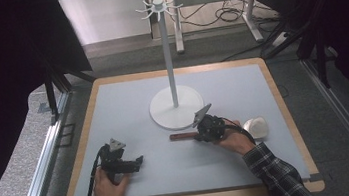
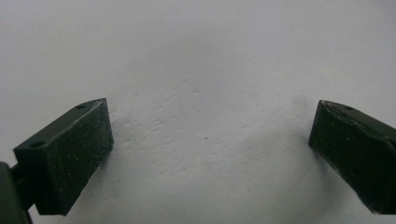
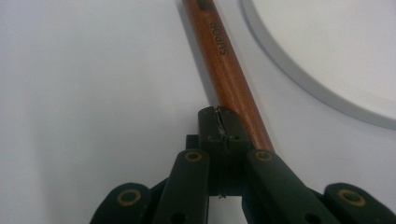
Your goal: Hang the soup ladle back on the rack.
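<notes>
Wooden handle (image 3: 229, 70) lies flat on the grey worktop (image 1: 138, 107), running just beside the right gripper (image 3: 223, 122), whose fingers are pressed together on nothing. White stand base (image 3: 327, 56) sits beyond. Left gripper (image 2: 208, 140) rests well apart, fingers wide, empty.

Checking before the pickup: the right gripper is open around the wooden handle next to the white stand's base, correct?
Not quite. The right gripper is shut, its jaws pressed together with nothing between them, and the wooden handle lies just beside them on the table. The right gripper view shows this. The handle does lie next to the white stand's base.
</notes>
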